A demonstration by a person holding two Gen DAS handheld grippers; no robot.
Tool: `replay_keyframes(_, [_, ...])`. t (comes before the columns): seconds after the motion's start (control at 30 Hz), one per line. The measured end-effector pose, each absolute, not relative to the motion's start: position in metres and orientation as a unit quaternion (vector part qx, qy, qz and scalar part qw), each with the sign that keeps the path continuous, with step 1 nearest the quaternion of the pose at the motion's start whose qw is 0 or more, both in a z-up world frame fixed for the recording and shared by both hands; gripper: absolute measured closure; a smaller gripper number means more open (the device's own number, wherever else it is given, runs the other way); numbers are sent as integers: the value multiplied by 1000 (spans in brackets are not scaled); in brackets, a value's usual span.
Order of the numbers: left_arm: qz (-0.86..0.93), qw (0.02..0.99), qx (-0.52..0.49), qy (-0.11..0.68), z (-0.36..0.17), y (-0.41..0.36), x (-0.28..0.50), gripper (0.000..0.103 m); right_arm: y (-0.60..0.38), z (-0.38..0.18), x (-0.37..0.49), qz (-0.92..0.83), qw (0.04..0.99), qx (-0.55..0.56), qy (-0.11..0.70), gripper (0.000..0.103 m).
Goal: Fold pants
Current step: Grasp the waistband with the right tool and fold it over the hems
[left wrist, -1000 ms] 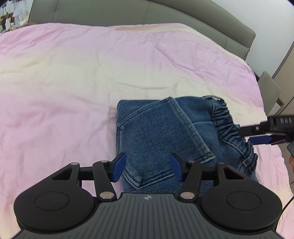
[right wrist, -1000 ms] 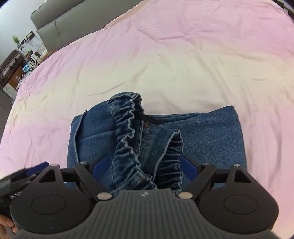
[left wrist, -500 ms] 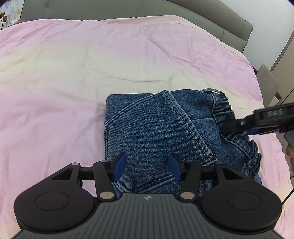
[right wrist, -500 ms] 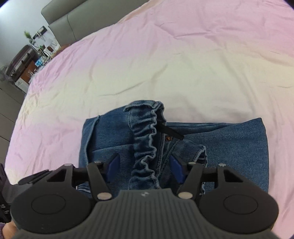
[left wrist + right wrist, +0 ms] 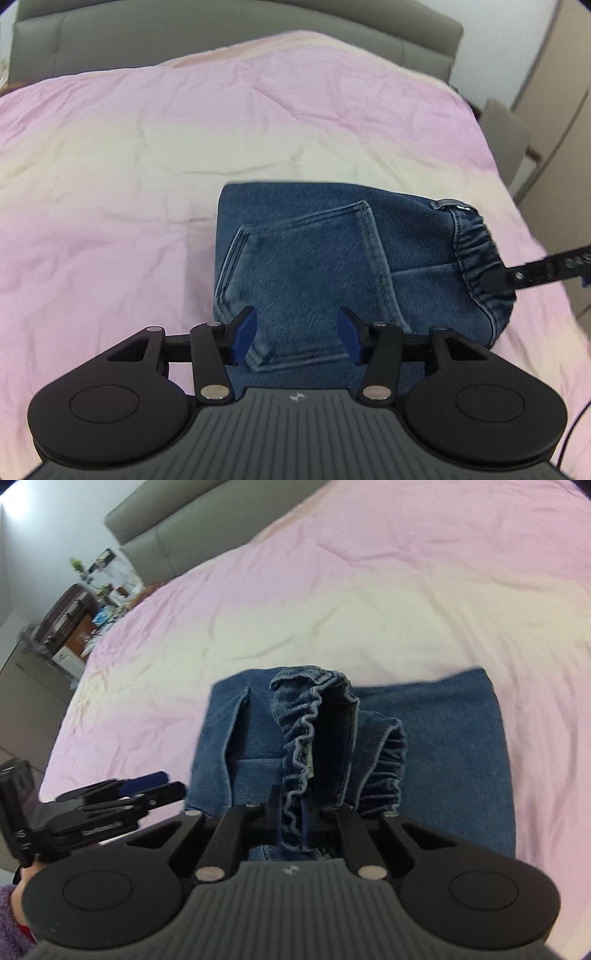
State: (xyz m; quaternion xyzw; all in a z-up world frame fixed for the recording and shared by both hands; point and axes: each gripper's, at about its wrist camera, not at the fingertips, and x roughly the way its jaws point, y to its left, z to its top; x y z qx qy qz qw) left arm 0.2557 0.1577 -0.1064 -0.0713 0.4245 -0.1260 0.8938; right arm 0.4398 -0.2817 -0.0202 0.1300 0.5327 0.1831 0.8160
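Bare pink duvet (image 5: 155, 155) lay open left of and beyond the folded jeans (image 5: 314, 258). On their right, the right gripper (image 5: 293, 812), clamped on the elastic waistband (image 5: 299, 746), blocked approach; the left gripper (image 5: 297, 334) hovered, jaws apart, over the near edge.

A wrinkled pink-and-cream bedsheet (image 5: 184, 147) is covering the bed, a grey padded headboard (image 5: 236, 40) is rising behind, and a cluttered brown wooden side table (image 5: 79, 624) is standing beside it.

I count one folded pair of blue denim pants (image 5: 332, 258), one pink-and-cream bedspread (image 5: 147, 147), and two black two-finger grippers: left (image 5: 297, 334), right (image 5: 291, 818).
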Motion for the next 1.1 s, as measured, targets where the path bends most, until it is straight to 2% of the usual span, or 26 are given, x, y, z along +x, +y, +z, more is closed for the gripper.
replay_keyframes(0.13, [-134,886,-42,443,-113,167,232,46,-304,-56,435,147,806,181,544,98])
replay_keyframes(0.3, [-142,873,13,466,-122,173,204,40,-293,-55,435,141,816,157,538,97])
replay_keyframes(0.43, [-141,869,-6,474,-141,161,203,39,-290,-54,431,135,819,153,536,96])
replay_keyframes(0.47, [-134,870,1,474,-145,155,205,41,-291,-54,430,134,820,153,535,96])
replay_keyframes(0.5, [-128,871,5,473,-149,152,205,56,-292,-54,429,133,821,152,535,96])
replay_keyframes(0.53, [-131,868,1,480,-152,151,207,66,-290,-55,430,132,821,151,534,96])
replay_keyframes(0.67, [-129,855,-26,501,-149,165,208,78,-281,-60,434,122,824,140,535,95])
replay_keyframes(0.77, [-128,840,-9,527,-156,171,206,81,-281,-64,437,122,820,140,541,94])
replay_keyframes(0.8, [-129,835,5,534,-157,169,204,94,-281,-65,437,120,819,142,543,93])
replay_keyframes(0.83, [-114,825,38,552,-159,165,204,102,-284,-64,437,120,818,144,544,93])
replay_keyframes(0.87, [-92,817,72,565,-163,164,202,103,-285,-63,437,118,818,144,544,91])
replay_keyframes(0.93, [-95,815,68,567,-161,177,196,103,-286,-63,438,116,818,144,544,84])
replay_keyframes(1.0, [-107,826,25,553,-149,192,193,102,-289,-65,440,114,818,151,543,67])
replay_keyframes(1.07, [-110,837,-1,536,-133,200,196,99,-294,-68,444,114,815,162,544,55])
replay_keyframes(1.1, [-110,844,-5,525,-126,200,198,96,-299,-71,446,115,811,178,545,53])
